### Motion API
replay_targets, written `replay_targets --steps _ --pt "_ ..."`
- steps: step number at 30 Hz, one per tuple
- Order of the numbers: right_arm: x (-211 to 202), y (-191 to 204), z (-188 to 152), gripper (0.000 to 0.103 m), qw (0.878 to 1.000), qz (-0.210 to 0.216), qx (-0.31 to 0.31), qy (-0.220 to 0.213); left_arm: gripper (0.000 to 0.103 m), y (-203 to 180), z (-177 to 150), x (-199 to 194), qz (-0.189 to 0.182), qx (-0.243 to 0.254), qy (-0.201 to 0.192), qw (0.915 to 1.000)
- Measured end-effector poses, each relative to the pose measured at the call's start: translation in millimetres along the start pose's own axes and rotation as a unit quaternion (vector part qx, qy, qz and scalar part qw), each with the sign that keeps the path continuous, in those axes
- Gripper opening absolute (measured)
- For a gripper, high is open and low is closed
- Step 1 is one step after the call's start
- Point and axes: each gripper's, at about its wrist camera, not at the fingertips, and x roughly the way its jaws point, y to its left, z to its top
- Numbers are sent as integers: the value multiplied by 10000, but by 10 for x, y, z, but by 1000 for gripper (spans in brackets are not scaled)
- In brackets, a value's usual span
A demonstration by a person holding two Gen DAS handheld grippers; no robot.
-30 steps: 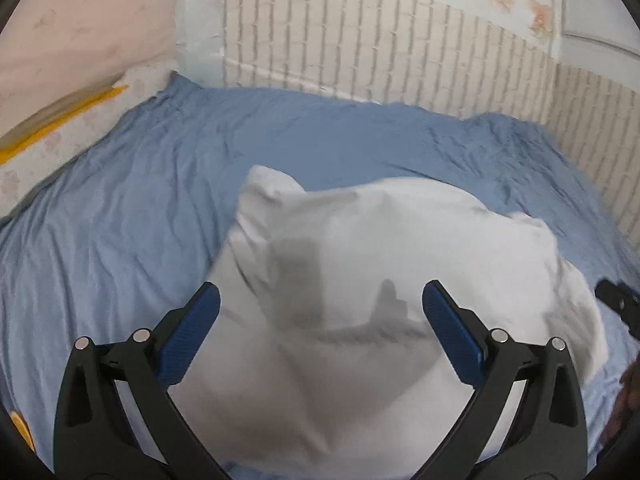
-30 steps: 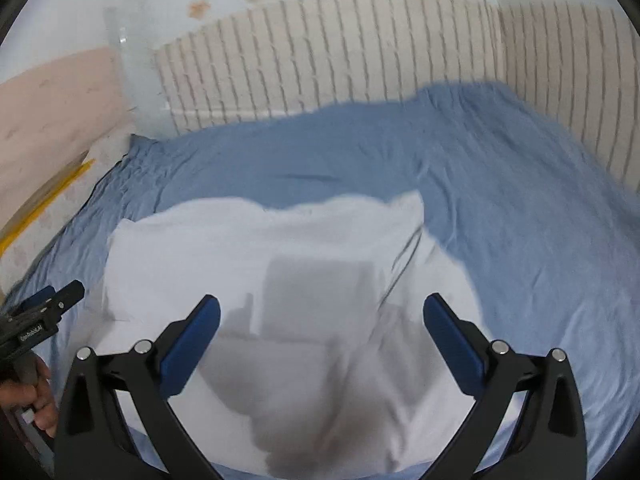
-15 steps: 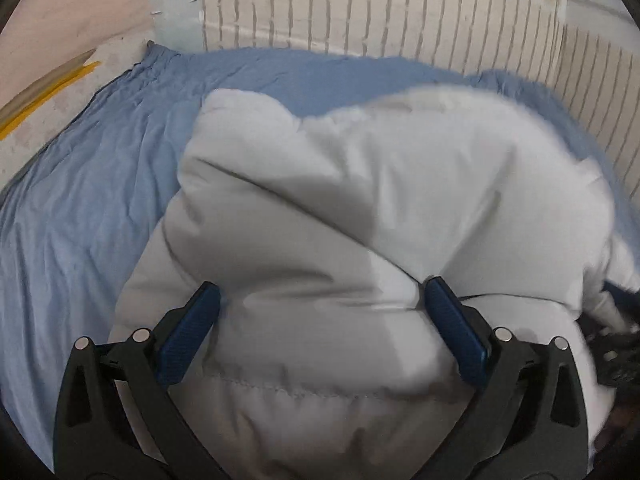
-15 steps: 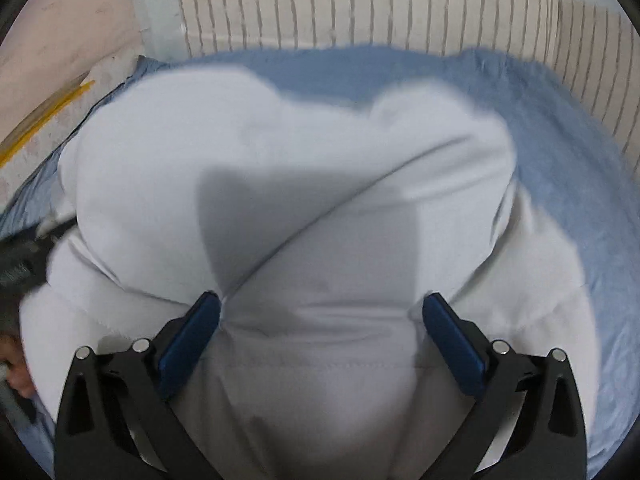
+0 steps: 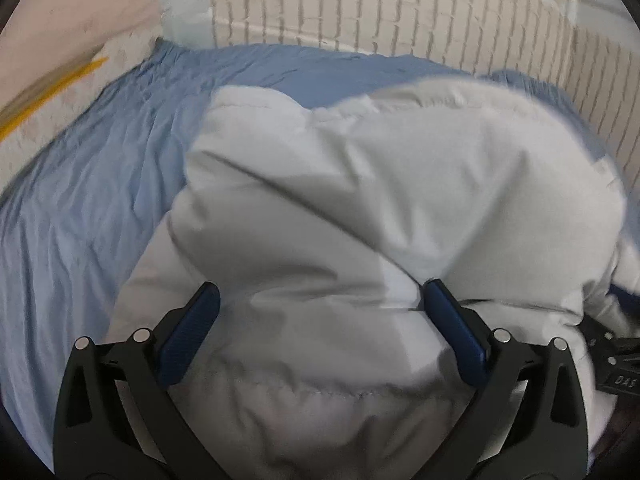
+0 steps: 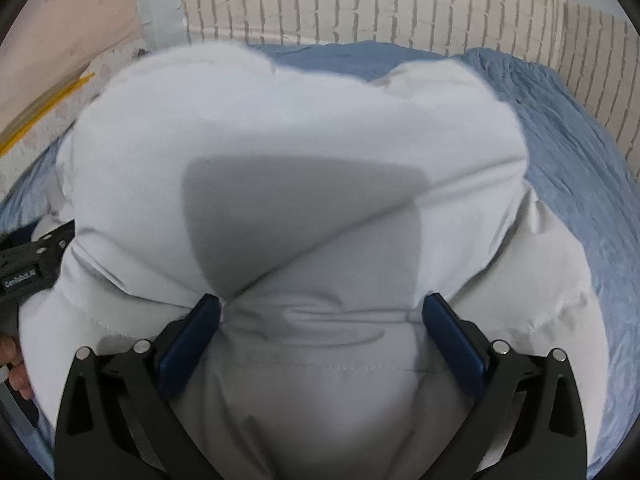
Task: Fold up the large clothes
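Observation:
A white padded jacket (image 5: 360, 200) lies bunched and partly folded on the blue bed sheet (image 5: 80, 184); it fills the right wrist view (image 6: 304, 160) too. My left gripper (image 5: 322, 312) is open, its blue pads (image 5: 188, 332) wide apart with the jacket's near edge pushed between them. My right gripper (image 6: 320, 320) is open the same way, pads (image 6: 452, 344) astride a thick fold of the jacket. Each gripper shows at the edge of the other's view, the right one (image 5: 616, 360) and the left one (image 6: 28, 260).
The blue sheet (image 6: 580, 184) covers the bed around the jacket. A wall with brick-pattern paper (image 5: 360, 4) runs along the far side. A pale pillow with a yellow stripe (image 5: 48, 84) lies at the far left.
Both grippers came down and forward onto the jacket, which now fills the views. Its far part has bulged up and over. The jaws have stayed wide apart.

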Motion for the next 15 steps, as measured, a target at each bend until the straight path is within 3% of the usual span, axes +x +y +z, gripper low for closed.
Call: replay_targets --steps 5,9,11,12,15 --pt "-687 -351 123 101 9957 -4 511 -771 100 399 122 -580 100 -208 -458 9987" --pt "-1110 -747 63 101 9916 112 1017 -792 100 902 91 -878 354 -475 -487 9971" --pt "-1277 -888 -23 101 9928 165 915 -749 100 1205 -35 -942 547 -691 -452 9951" --pt "-1330 -922 -83 101 9936 75 828 -759 100 1330 -137 -942 667 -906 -386 9929" --pt "-1365 -1112 -239 101 9947 -611 484 -674 100 1610 -373 -914 553 -1283 -163 9901"
